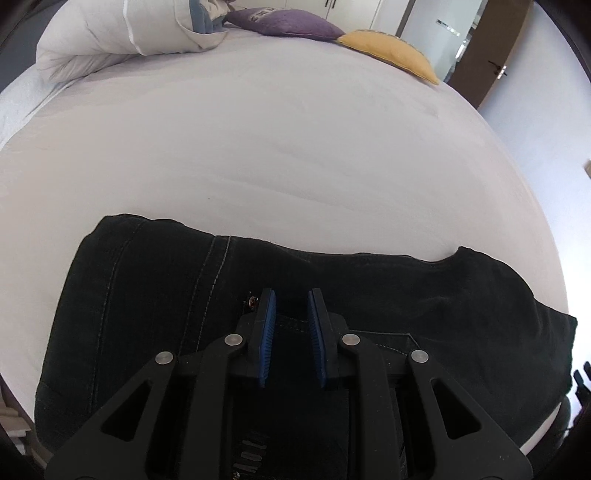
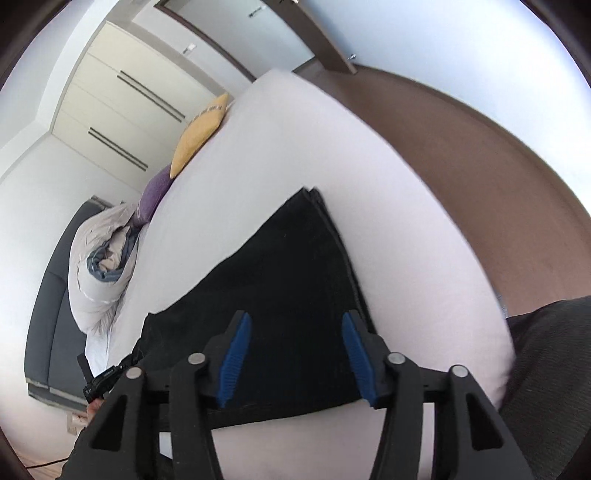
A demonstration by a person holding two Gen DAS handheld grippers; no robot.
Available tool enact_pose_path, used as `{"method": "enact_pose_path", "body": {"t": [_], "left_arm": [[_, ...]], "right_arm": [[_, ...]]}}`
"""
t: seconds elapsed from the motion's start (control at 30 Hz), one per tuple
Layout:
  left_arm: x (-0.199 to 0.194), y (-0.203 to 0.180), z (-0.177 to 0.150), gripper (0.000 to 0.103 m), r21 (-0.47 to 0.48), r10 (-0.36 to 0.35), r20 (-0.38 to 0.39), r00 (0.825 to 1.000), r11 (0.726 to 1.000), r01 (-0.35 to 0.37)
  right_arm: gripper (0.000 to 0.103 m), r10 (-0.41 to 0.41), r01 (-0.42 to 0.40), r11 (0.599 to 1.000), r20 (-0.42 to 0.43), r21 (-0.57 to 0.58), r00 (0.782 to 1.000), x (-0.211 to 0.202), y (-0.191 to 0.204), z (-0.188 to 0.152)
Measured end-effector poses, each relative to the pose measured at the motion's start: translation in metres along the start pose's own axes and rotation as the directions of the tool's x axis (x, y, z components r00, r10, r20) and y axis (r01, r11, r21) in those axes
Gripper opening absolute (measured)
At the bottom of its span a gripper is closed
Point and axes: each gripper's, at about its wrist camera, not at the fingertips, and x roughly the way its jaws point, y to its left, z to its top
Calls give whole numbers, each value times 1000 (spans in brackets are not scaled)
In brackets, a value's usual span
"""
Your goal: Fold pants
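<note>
Black jeans (image 1: pixel 369 288) lie folded lengthwise on the white bed sheet (image 1: pixel 258 147), near its front edge. In the left wrist view my left gripper (image 1: pixel 291 295) hovers over the waist end, by a rivet and grey seams. Its blue pads (image 1: pixel 266 332) stand a small gap apart with nothing between them. In the right wrist view the leg end of the jeans (image 2: pixel 295 266) stretches away to the hems. My right gripper (image 2: pixel 295 321) is wide open just above the cloth, holding nothing.
A rolled white duvet (image 1: pixel 122 33), a purple cushion (image 1: pixel 288 22) and a yellow cushion (image 1: pixel 395 51) lie at the bed's far side. A brown floor (image 2: pixel 461 147) runs along the bed's edge. A wardrobe (image 2: pixel 122 103) stands behind.
</note>
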Motion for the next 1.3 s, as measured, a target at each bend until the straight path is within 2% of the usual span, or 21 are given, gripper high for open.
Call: {"method": "enact_pose_path", "body": {"t": [0.07, 0.17, 0.27, 0.4, 0.47, 0.53, 0.67, 0.77, 0.87, 1.03, 1.2, 1.27, 1.3], "left_arm": [[-4, -13, -1, 19, 3, 41, 10, 999, 999, -41], [-11, -75, -5, 19, 84, -6, 26, 1000, 996, 4], [-11, -137, -20, 19, 151, -93, 4, 996, 984, 91], [-9, -221, -58, 19, 274, -187, -52, 981, 942, 195], [-6, -244, -76, 19, 309, -212, -89, 973, 923, 229], [5, -262, -89, 19, 337, -204, -126, 971, 911, 236], [14, -265, -109, 19, 323, -180, -160, 971, 920, 223], [19, -262, -107, 19, 290, -192, -185, 964, 926, 240], [39, -253, -78, 19, 272, -198, -211, 957, 929, 252], [48, -249, -68, 19, 284, -182, -209, 961, 929, 238], [53, -247, -67, 19, 282, -172, -207, 963, 932, 228], [51, -247, -69, 19, 279, -175, -210, 962, 932, 231], [32, -261, -70, 19, 278, -176, -211, 961, 932, 232]], "right_arm": [[62, -29, 26, 998, 58, 59, 998, -25, -16, -5], [62, -36, 11, 975, 109, 223, 993, -49, -48, -13], [64, 16, -42, 946, 85, 322, 996, -41, -64, -25], [64, 85, -93, 918, 38, 386, 996, -24, -72, -37], [64, 112, -104, 914, 2, 391, 994, -12, -69, -43], [64, 119, -108, 913, -4, 393, 993, -5, -69, -48], [64, 182, -190, 870, 61, 454, 981, -5, -86, -52], [64, 226, -247, 834, 103, 493, 969, 0, -91, -50], [64, 241, -275, 825, 134, 493, 961, 5, -91, -47], [63, 261, -315, 795, 176, 518, 949, 8, -94, -47], [58, 233, -293, 812, 181, 505, 956, 14, -88, -40], [52, 223, -286, 823, 184, 490, 957, 18, -83, -35], [44, 215, -278, 828, 182, 487, 959, 21, -82, -34]]}}
